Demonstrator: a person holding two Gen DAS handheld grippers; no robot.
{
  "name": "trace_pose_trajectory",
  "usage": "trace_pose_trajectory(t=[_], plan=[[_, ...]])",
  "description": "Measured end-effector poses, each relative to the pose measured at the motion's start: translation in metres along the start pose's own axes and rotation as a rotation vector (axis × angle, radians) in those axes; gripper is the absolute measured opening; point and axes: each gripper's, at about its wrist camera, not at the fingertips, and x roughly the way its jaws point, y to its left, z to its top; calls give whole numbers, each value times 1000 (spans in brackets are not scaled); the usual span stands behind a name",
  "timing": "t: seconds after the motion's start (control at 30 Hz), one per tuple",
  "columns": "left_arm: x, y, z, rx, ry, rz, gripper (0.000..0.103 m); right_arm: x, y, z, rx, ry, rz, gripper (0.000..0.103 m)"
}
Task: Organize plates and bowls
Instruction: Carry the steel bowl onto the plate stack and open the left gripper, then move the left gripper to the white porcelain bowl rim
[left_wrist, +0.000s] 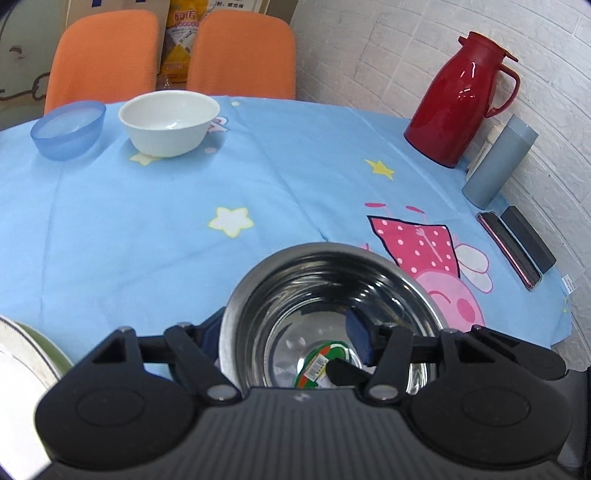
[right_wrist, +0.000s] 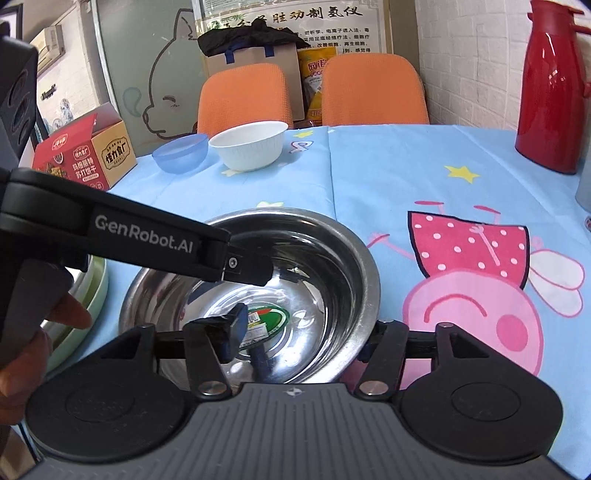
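Bowls (left_wrist: 170, 123) are left unstacked. Steel bowl (right_wrist: 258, 295) is straddled by both grippers (left_wrist: 284, 350) (right_wrist: 299, 332), parted, nothing clamped

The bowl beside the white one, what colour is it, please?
Translucent blue bowl; clearest in the left wrist view.

A wide steel bowl (right_wrist: 258, 295) with a green sticker (right_wrist: 267, 319) on its bottom sits on the worktop (right_wrist: 369, 184), which is covered by a blue cartoon-pig cloth. The right tongs (right_wrist: 299, 343) straddle the bowl's near rim with jaws spread apart, one finger inside the bowl and one outside, not pressing it. The left tongs (right_wrist: 255, 271), held by a hand (right_wrist: 22, 354), reach in from the left over the bowl, while a blue bowl (right_wrist: 181, 153) and a white bowl (right_wrist: 249, 146) stand side by side at the far edge, with a red jug (right_wrist: 550, 99) far right.
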Motion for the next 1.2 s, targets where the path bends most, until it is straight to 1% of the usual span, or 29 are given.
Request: trace_pose_trajectory(t=[0.03, 0.07, 0.1, 0.17, 0.23, 0.3, 0.4, 0.5, 0.63, 0.8, 0.93, 1.07, 1.2], plan=[[-1, 0, 1, -2, 2, -5, 61, -2, -3, 1, 19, 3, 15, 103], [-4, 1, 3, -7, -1, -3, 68, -7, -8, 0, 43, -4, 31, 103], [-9, 2, 5, -11, -11, -5, 69, -13, -12, 1, 57, -19, 32, 103], [-26, 6, 12, -5, -53, -10, 73, -29, -20, 3, 55, -66, -15, 103], [-43, 12, 19, -3, -99, 10, 73, -41, -28, 9, 58, -116, -56, 103], [-56, 18, 26, -8, -126, 25, 73, -46, -37, 17, 75, -137, -62, 103], [-71, 31, 35, -23, -151, 51, 73, -43, -43, 29, 84, -134, -58, 103], [-79, 43, 43, -40, -168, 77, 73, -38, -41, 43, 61, -131, -50, 103], [-82, 55, 47, -59, -168, 91, 73, -30, -29, 59, 3, -131, -22, 103], [-79, 70, 49, -95, -155, 87, 73, -18, -14, 71, -57, -110, 14, 103], [-72, 82, 53, -129, -151, 69, 73, -6, -4, 81, -129, -75, 1, 103], [-63, 92, 68, -159, -145, 59, 73, 4, -2, 99, -180, -55, 1, 103], [-47, 105, 98, -241, -148, 28, 73, 16, 1, 130, -206, -52, 19, 103]])
